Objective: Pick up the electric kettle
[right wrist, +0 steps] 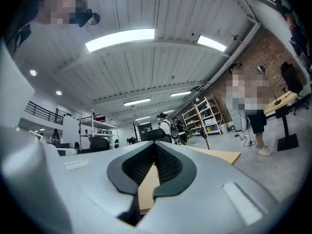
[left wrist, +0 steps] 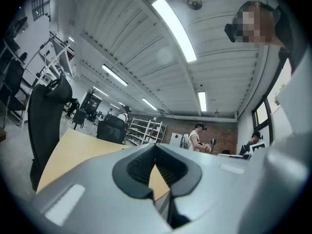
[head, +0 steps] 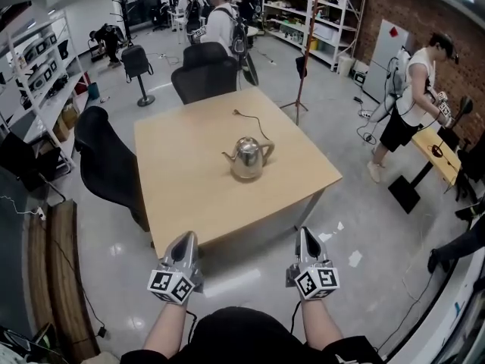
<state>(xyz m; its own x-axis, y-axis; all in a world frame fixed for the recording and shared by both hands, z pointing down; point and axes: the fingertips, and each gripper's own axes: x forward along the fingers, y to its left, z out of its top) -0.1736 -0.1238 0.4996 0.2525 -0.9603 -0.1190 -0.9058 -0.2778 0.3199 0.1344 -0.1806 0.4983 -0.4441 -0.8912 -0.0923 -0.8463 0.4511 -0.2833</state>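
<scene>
Head view: kettle (head: 248,158) on table (head: 189,192), well beyond closed left gripper (head: 186,236), right gripper (head: 305,233).

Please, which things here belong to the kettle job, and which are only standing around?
For the job: electric kettle, table under it, left gripper, right gripper.
Only around: black chairs, shelves, people.

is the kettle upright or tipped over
Upright: the electric kettle stands on its base on the table, lid knob on top.
</scene>
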